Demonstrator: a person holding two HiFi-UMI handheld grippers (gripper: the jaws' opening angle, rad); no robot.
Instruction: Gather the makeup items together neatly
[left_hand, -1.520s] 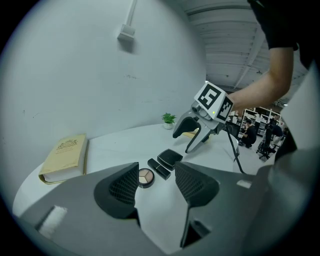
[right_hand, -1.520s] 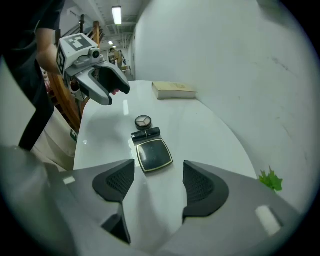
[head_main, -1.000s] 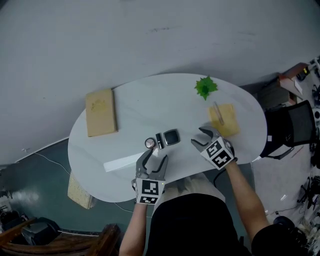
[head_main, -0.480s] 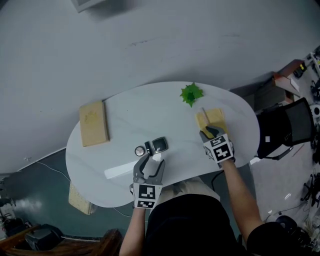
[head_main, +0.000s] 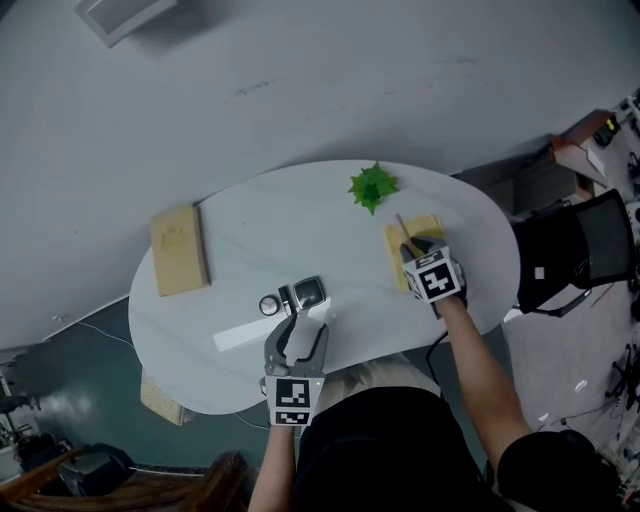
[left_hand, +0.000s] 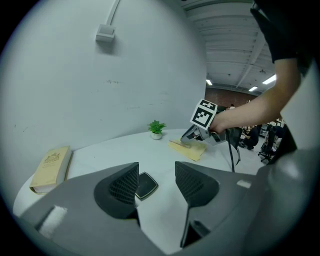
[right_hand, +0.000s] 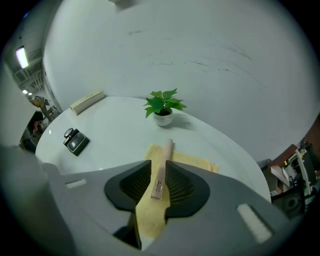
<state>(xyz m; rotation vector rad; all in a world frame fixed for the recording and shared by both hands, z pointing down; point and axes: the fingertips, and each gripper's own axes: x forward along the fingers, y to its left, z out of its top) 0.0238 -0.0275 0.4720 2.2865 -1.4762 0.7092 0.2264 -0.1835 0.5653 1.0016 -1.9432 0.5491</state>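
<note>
The right claw (right_hand: 158, 163), jaws just closing, pinches the pink tube (right_hand: 165, 151) at its near end, so lifting may swivel it loose or drag the yellow cloth (right_hand: 192, 161).

**White surface, yellow cloth, one spot of green**

The surface (head_main: 250, 225) is white. The cloth (right_hand: 192, 161) is yellow, the tube (right_hand: 162, 167) pale pink. The plant (right_hand: 162, 102) is bright green in a white pot (right_hand: 163, 118). The book (head_main: 178, 250) is tan and the compact (head_main: 310, 293) black. The left gripper (left_hand: 156, 182) and right gripper (right_hand: 159, 185) are grey, their cubes (head_main: 434, 279) patterned in black-and-white squares.
</note>
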